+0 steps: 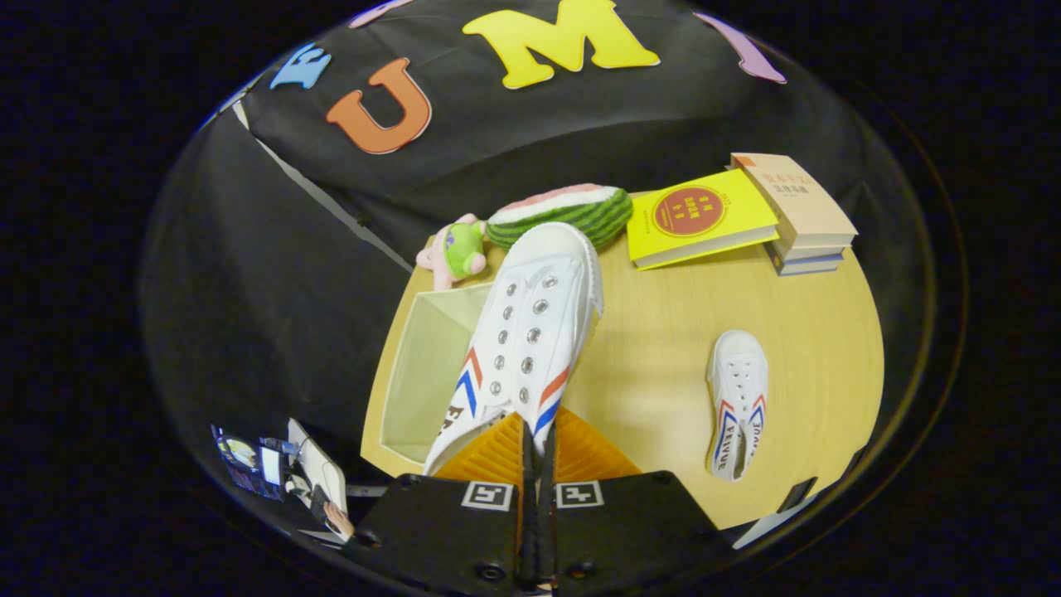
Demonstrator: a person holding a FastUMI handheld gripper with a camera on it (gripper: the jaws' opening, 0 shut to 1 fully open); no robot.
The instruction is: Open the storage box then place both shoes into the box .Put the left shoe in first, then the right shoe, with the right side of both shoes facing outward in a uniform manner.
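Closest to us, the gripper (537,452) had its fingers pinched together on the heel edge of 1 white shoe (530,332), which hung lifted above the table (646,390), its toe pointing far. Just left of it, the open box (423,373) waited below. We saw the 2nd shoe (738,402) lying well apart on the right. We judged the thin heel grip risky: the shoe could swing or slip, landing outside the box or facing the wrong way.
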